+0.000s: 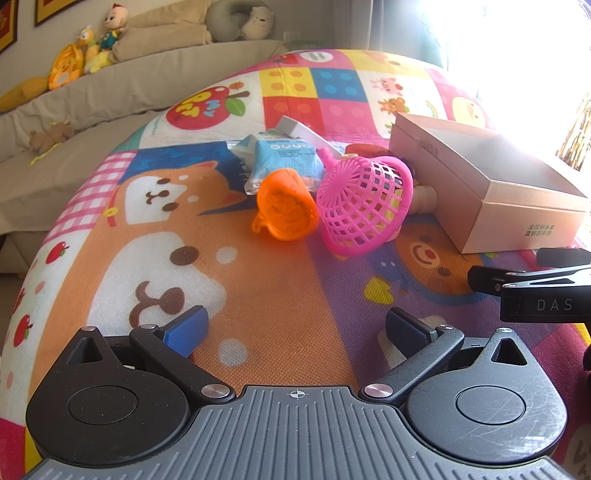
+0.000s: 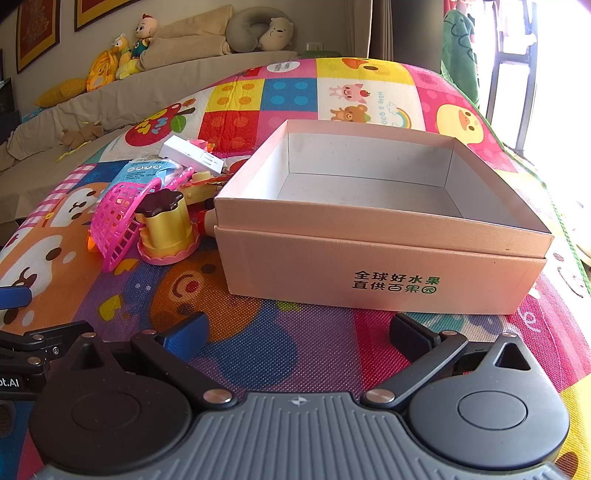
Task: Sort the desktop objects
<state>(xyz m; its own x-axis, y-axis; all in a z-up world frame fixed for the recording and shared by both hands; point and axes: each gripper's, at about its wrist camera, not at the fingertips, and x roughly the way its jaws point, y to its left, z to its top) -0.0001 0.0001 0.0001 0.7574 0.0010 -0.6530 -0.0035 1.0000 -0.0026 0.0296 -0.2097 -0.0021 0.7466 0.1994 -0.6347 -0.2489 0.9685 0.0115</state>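
An open, empty pink cardboard box (image 2: 384,266) stands on the colourful play mat (image 2: 288,347); it also shows in the left wrist view (image 1: 517,218). Left of it lies a pile of toys: a pink mesh basket (image 1: 364,206) on its side, an orange cup (image 1: 286,208), a light blue packet (image 1: 284,162), a white box (image 2: 192,153) and a yellow toy with a brown top (image 2: 168,229). My left gripper (image 1: 295,328) is open and empty, short of the orange cup. My right gripper (image 2: 299,332) is open and empty in front of the box.
A beige sofa (image 2: 110,99) with plush toys (image 2: 122,55) and a neck pillow (image 2: 258,29) runs behind the mat. A bright window is at the right. The right gripper's body (image 1: 535,291) shows at the left view's right edge.
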